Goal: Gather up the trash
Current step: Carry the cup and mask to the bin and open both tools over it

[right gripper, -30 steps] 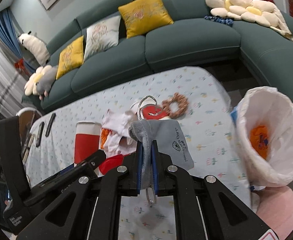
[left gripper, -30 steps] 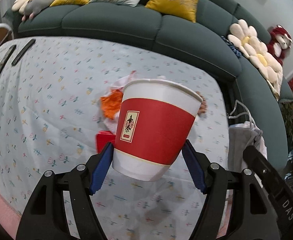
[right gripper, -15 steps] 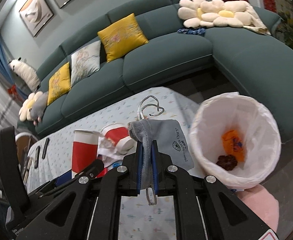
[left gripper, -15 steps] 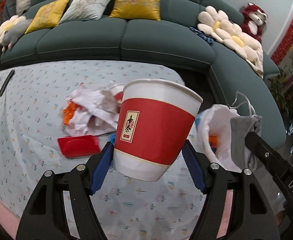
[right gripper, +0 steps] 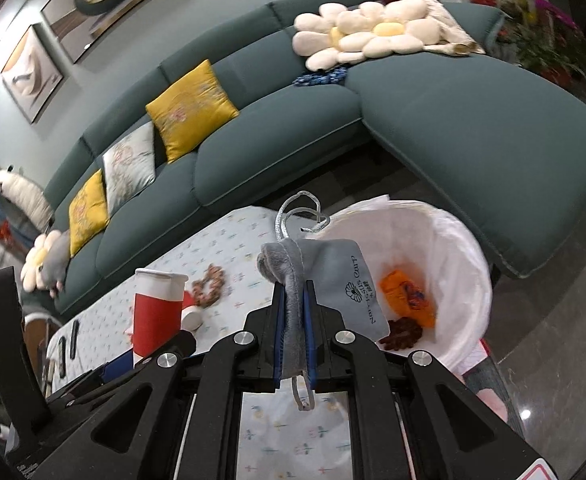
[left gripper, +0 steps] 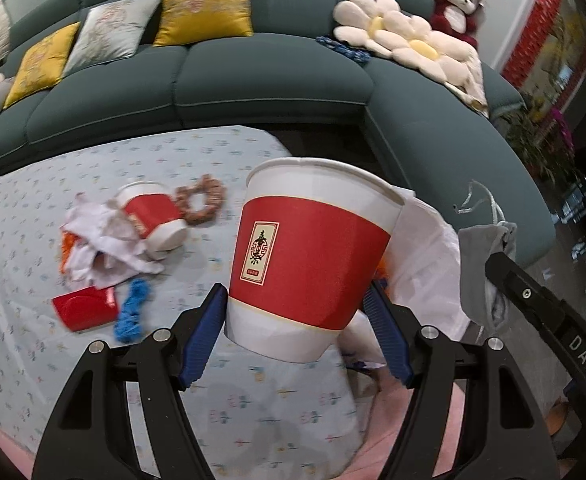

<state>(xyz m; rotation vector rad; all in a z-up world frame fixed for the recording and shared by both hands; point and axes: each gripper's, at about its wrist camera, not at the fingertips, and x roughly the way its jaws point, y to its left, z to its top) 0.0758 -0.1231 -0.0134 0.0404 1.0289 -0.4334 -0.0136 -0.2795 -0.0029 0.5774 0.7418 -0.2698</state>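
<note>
Claws are both gripping stuff, left claw [left gripper: 297, 330] squeezing the red paper cup [left gripper: 313, 256] and right claw [right gripper: 293, 334] pinching the grey pouch [right gripper: 325, 276] beside the bin [right gripper: 465, 248].

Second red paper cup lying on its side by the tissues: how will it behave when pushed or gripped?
The tipped cup probably rolls in an arc, being tapered and on its side. Likely light and crushable: thin paper like the held cup. The crumpled tissues against it may block it.

Left tongs [left gripper: 296, 322], angled downward, jaws spread wide and clamped on the base of a paper cup [left gripper: 313, 256]. Right tongs [right gripper: 293, 334], angled downward, jaws nearly together, pinching a grey pouch [right gripper: 325, 280].
</note>
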